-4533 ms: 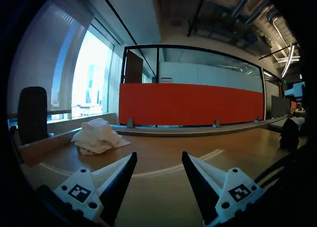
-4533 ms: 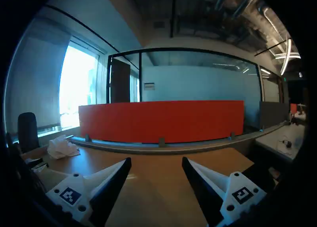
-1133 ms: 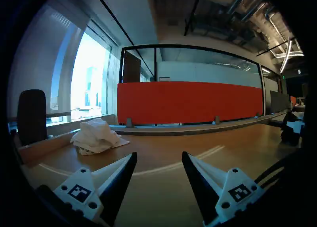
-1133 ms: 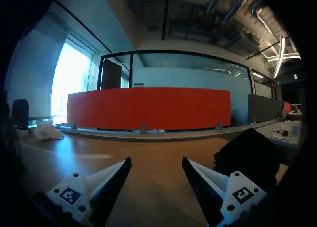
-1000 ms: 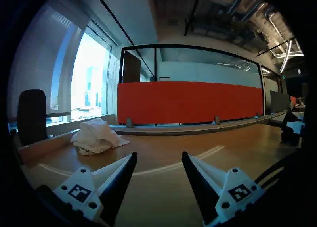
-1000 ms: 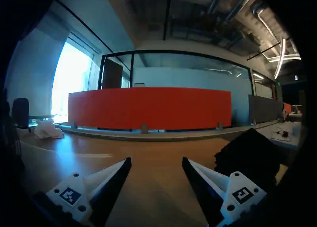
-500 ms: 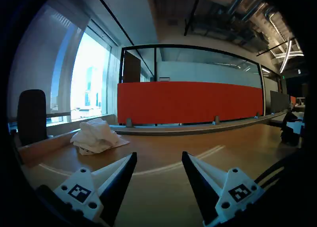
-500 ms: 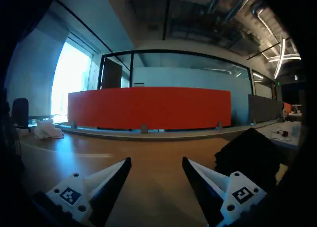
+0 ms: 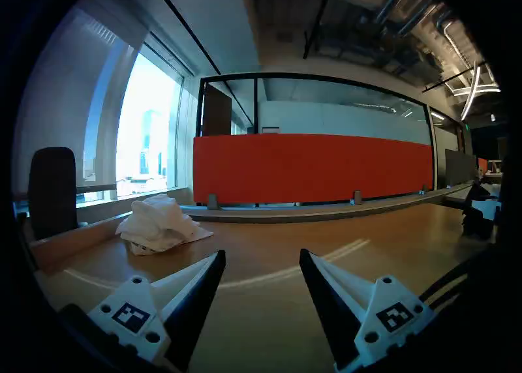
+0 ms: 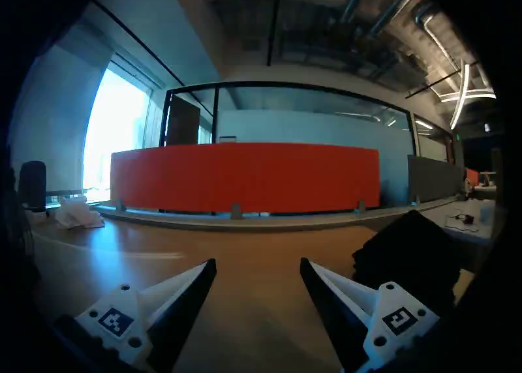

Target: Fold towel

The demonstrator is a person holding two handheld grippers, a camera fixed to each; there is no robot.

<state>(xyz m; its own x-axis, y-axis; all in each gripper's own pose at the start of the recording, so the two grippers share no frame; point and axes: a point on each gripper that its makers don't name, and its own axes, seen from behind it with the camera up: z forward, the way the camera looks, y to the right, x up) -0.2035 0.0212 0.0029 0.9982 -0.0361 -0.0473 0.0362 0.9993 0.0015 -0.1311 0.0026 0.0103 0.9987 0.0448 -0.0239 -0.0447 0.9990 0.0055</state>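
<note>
Left tool [image 9: 261, 257] and right tool [image 10: 258, 263] have white pointed fingers [image 9: 171, 287], black inner faces, square markers [image 9: 130, 316].

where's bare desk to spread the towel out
Bare brown wooden desk runs from the crumpled white towel at the window end, along the red partition panel, to a dark bulky object opposite. Crowded only at those ends.
</note>
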